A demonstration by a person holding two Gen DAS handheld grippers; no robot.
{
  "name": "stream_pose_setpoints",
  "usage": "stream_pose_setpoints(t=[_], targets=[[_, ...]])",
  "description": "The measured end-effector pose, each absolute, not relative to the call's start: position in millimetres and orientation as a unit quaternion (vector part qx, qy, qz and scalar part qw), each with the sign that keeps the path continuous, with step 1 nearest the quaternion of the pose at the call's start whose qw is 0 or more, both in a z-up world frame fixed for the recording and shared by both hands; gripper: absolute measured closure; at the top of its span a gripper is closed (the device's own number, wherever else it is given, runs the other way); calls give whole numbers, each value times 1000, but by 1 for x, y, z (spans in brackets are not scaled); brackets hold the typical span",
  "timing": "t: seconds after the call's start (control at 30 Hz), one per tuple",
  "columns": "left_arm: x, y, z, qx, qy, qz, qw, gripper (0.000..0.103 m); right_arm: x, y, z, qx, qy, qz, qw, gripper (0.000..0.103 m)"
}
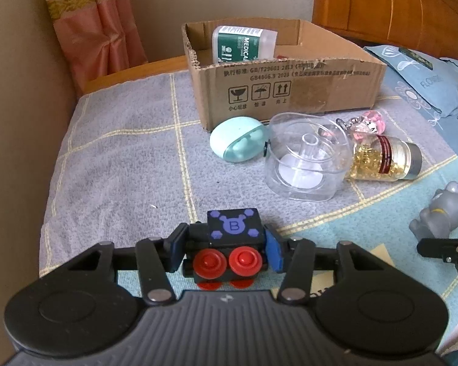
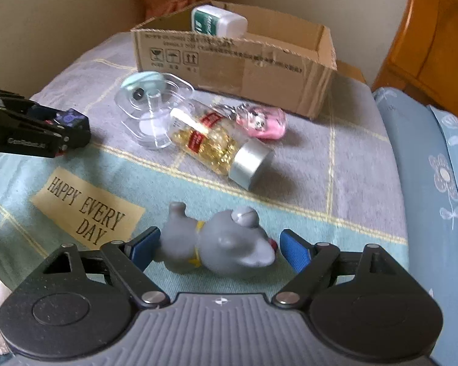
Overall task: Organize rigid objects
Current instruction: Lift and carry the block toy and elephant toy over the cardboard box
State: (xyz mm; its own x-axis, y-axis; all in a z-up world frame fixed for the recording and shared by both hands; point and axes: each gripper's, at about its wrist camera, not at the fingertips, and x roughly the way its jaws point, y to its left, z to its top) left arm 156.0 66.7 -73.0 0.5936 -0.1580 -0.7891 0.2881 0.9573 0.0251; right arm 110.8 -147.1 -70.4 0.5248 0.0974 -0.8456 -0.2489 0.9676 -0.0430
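On checked bedspread (image 1: pixel 122 152): left tongs (image 1: pixel 226 251) clamp toy block (image 1: pixel 233 228); right tongs (image 2: pixel 218 245) wide around, possibly touching, grey figurine (image 2: pixel 223 241).

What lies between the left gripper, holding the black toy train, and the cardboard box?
In the left wrist view, mostly bare blanket lies between the left gripper and the cardboard box; the mint case sits at the box's foot.

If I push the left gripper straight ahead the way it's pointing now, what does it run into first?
The left gripper, shut on the black toy block, faces bare blanket first. Farther on, probably the mint-green case or the cardboard box behind it; depth is uncertain.
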Motion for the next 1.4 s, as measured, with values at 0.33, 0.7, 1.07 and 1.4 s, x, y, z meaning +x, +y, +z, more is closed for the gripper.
stream_pose_setpoints(t=[0.33, 0.7, 1.07, 1.4], targets=[[154, 69, -64, 73, 435, -138, 887, 52, 111, -149, -62, -84, 468, 113, 872, 24], [153, 69, -39, 79, 439, -161, 881, 52, 114, -152, -39, -95, 456, 147, 873, 24], [157, 56, -13, 82, 440, -185, 875, 52, 131, -158, -17, -112, 430, 173, 879, 24], [182, 44, 7, 78, 432, -199, 876, 52, 172, -169, 17, -111, 392, 184, 894, 24]])
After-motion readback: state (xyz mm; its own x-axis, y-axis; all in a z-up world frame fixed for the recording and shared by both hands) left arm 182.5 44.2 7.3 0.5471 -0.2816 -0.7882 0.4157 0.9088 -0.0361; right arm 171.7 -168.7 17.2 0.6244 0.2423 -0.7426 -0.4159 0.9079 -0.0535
